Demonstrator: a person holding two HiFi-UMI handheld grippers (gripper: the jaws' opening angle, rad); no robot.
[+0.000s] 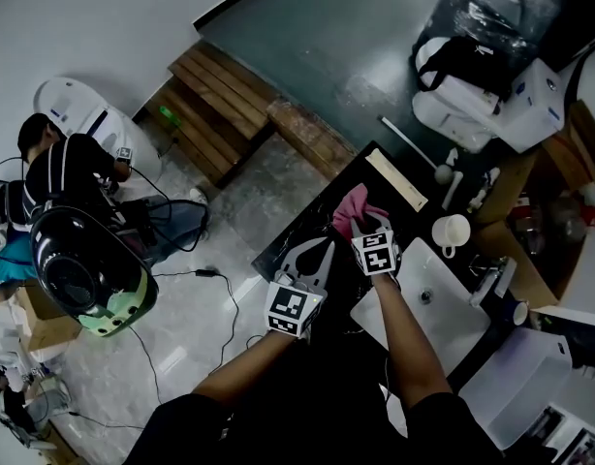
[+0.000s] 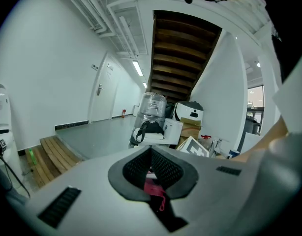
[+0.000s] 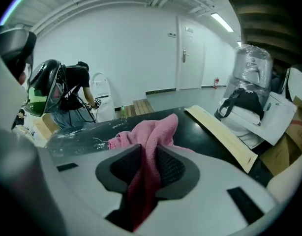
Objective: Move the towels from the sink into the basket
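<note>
Towel point(image 3: 153, 132), fuzzy pink terry, bunched in right gripper point(image 3: 148, 167) jaws.

We see a black counter point(image 1: 299, 229) carrying everything; a pink towel point(image 1: 354, 209) lies bunched on its dark top; just beyond it a long pale board point(image 1: 394, 179) lies flat near the far edge; a white sink point(image 1: 459, 289) is set into the counter; a white cup point(image 1: 451, 231) stands beside its rim.

I record a pink towel point(image 3: 146, 127) against a glossy black counter point(image 1: 317, 211), a white sink point(image 1: 459, 294), the right gripper point(image 3: 148, 150) pale grey with black mesh-textured pads point(image 3: 122, 167), black-and-white square markers on its cube point(image 1: 376, 252), and brown wooden slats point(image 1: 215, 105).
</note>
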